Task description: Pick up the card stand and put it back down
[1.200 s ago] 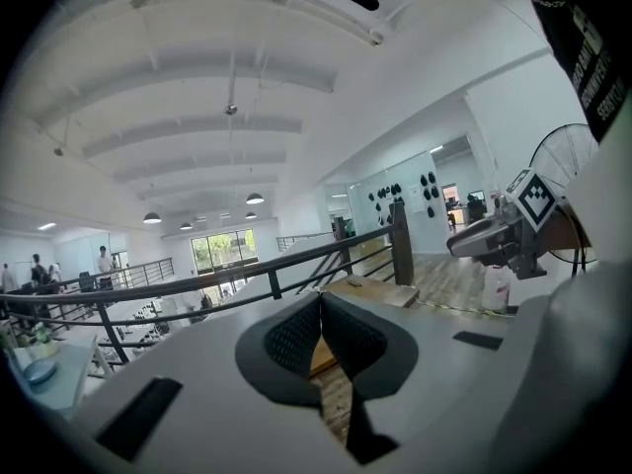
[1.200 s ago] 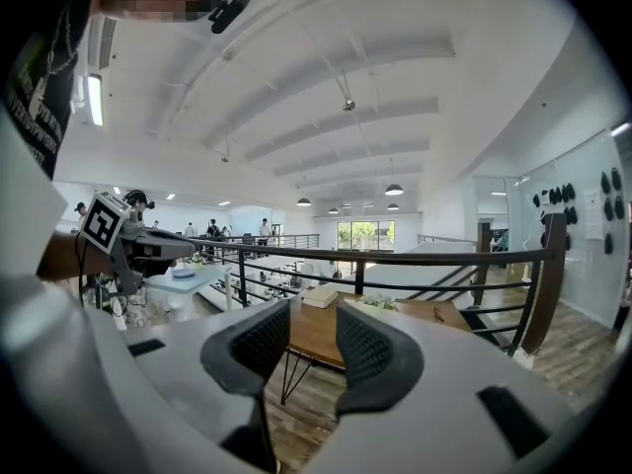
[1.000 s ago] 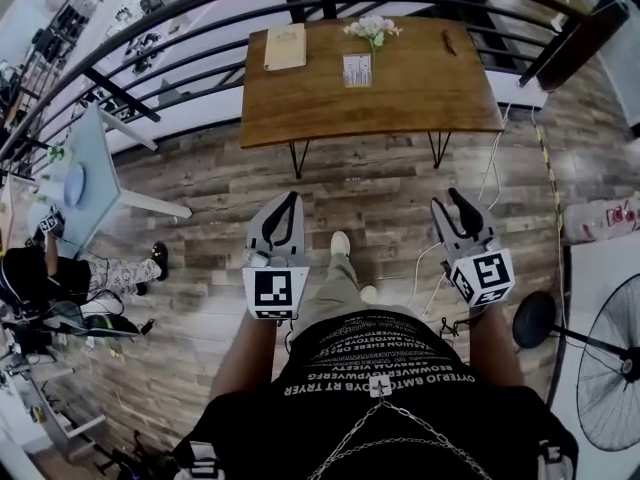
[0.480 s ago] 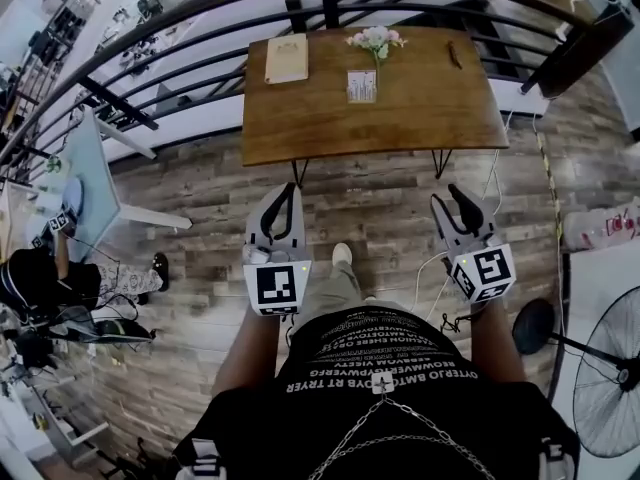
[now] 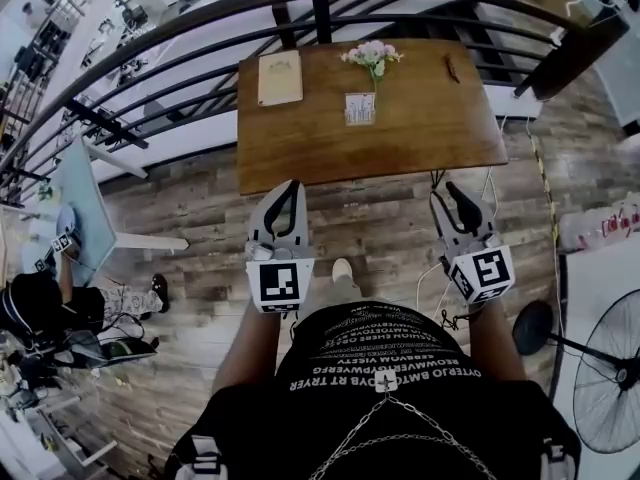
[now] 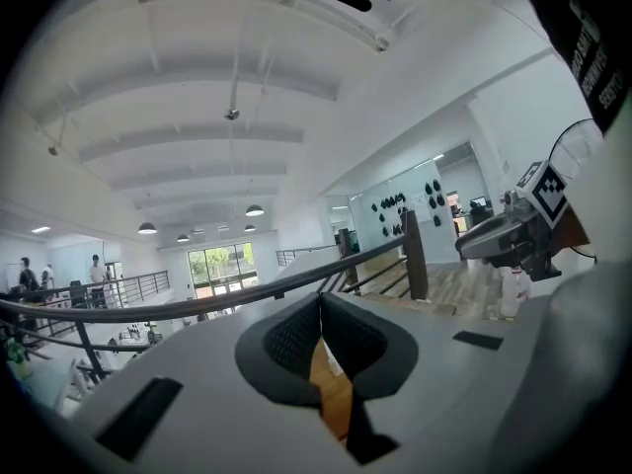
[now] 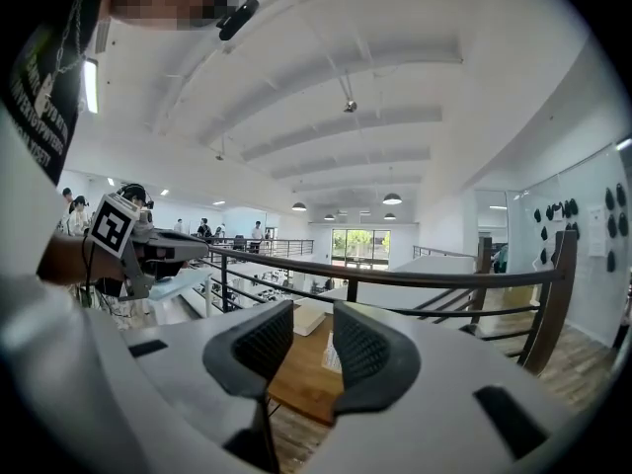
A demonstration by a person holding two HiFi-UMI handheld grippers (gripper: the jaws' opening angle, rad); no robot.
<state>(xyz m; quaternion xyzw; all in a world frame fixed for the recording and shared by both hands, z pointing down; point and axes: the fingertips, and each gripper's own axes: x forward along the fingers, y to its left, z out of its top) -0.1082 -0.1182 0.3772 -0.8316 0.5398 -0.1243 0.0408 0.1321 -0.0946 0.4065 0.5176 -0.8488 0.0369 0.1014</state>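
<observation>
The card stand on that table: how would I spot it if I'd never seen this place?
Find the wooden table beside the dark curved railing. Near its middle, just on the near side of the pale flowers, is the card stand. It is the small white printed card, unlike the flat tan booklet to its left.

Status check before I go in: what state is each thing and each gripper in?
Card stand: upright on the table, untouched.
Notebook: lying flat.
Flowers: upright.
Left gripper: shut, empty.
Right gripper: open, empty; jaws have just been closing a little.
</observation>
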